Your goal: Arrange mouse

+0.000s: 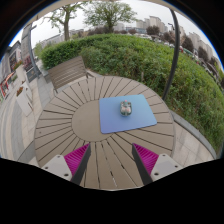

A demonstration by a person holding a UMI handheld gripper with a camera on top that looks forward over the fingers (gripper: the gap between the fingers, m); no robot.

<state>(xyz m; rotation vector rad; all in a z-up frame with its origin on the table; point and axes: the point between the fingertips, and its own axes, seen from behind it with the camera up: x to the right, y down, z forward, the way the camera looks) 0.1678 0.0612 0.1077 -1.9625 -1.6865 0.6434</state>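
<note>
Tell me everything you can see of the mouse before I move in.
The mouse is a small, dark grey object, its details too small to make out. It lies flat near the middle of a light blue mouse pad, touching only that. The pad rests on a round slatted wooden table. The mouse sits well beyond the tool, whose fingers are open and hold nothing.

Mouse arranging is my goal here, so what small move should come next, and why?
Probably ease the claw forward toward the mouse. It sits on the blue mat well beyond the open fingers, which hold nothing above the round slatted table.
</note>
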